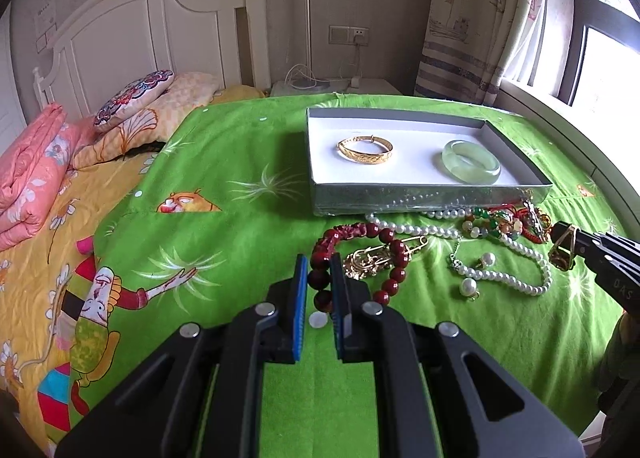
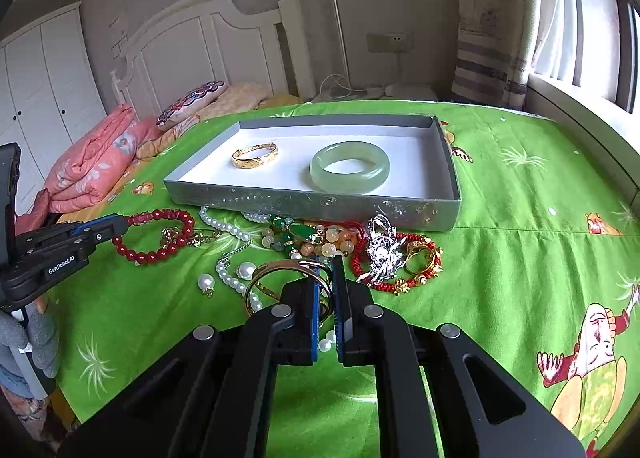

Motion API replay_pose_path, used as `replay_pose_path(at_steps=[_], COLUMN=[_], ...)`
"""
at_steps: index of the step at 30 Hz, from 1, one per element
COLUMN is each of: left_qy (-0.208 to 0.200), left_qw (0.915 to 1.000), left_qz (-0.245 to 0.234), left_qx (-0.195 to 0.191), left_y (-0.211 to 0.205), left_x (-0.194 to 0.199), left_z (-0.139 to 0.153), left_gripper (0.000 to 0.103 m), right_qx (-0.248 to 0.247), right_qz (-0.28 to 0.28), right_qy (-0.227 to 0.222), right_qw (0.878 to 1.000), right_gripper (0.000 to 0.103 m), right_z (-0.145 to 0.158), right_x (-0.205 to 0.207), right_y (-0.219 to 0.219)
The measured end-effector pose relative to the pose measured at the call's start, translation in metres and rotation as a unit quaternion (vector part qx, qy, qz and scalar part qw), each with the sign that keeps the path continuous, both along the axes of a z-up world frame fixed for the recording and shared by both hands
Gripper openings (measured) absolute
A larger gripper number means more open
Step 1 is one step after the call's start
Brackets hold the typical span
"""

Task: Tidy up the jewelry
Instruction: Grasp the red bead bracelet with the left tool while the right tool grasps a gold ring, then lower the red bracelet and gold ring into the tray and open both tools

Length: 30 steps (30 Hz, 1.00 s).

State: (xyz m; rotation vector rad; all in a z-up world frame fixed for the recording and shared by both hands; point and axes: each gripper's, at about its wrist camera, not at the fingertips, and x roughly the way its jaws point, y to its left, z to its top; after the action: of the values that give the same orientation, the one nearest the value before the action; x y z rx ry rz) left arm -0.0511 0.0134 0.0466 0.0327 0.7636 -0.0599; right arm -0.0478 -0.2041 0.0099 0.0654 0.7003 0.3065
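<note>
A grey box (image 1: pixel 424 196) (image 2: pixel 312 202) with a white floor lies on the green bed cover. It holds a gold bangle (image 1: pixel 365 149) (image 2: pixel 255 154) and a pale green jade bangle (image 1: pixel 471 160) (image 2: pixel 349 171). Loose jewelry lies in front of it. My left gripper (image 1: pixel 319 272) (image 2: pixel 120 224) is shut on a dark red bead bracelet (image 1: pixel 390 246) (image 2: pixel 156 236). My right gripper (image 2: pixel 327 270) (image 1: pixel 562 248) is shut on a thin gold bangle (image 2: pixel 280 267) and holds it above the cover.
A pearl necklace (image 1: pixel 524 254) (image 2: pixel 230 226), pearl earrings (image 1: pixel 469 286), a green and orange bead bracelet (image 2: pixel 308 236), a silver brooch (image 2: pixel 380 248), a red cord bracelet with gold charms (image 2: pixel 420 258) and a gold pendant (image 1: pixel 366 260) lie on the cover. Pillows (image 1: pixel 136 96) and a pink quilt (image 1: pixel 32 174) lie to the left.
</note>
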Motion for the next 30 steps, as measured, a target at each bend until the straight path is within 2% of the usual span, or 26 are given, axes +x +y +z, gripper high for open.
replay_pose_path(at_steps=[13,19,24,30], left_qy=[-0.041,-0.049,-0.059,-0.060], left_qw=[0.9990,0.9984,0.9974,0.9962], left_qz=[-0.019,-0.029,-0.041,-0.062], left_qx=[0.000,0.003,0.004,-0.009], left_y=[-0.012,-0.018,-0.027,-0.046], left_x=[-0.014,-0.006,0.016,0.054], left_z=[0.035,0.047,0.067,0.089], left_gripper=[0.011,0.011,0.011,0.011], right_qx=[0.009,0.010,0.002,0.025], right_qz=[-0.005,-0.004,-0.008,-0.028], right_qy=[-0.021,-0.034,-0.032,-0.002], right_qw=[1.000,0.999,0.999,0.999], right_gripper=[0.009,0.009,0.009,0.009], right_z=[0.006,0.019,0.025,0.023], right_x=[-0.010,-0.007,0.015,0.058], right_y=[-0.002,-0.001,-0.001,-0.013])
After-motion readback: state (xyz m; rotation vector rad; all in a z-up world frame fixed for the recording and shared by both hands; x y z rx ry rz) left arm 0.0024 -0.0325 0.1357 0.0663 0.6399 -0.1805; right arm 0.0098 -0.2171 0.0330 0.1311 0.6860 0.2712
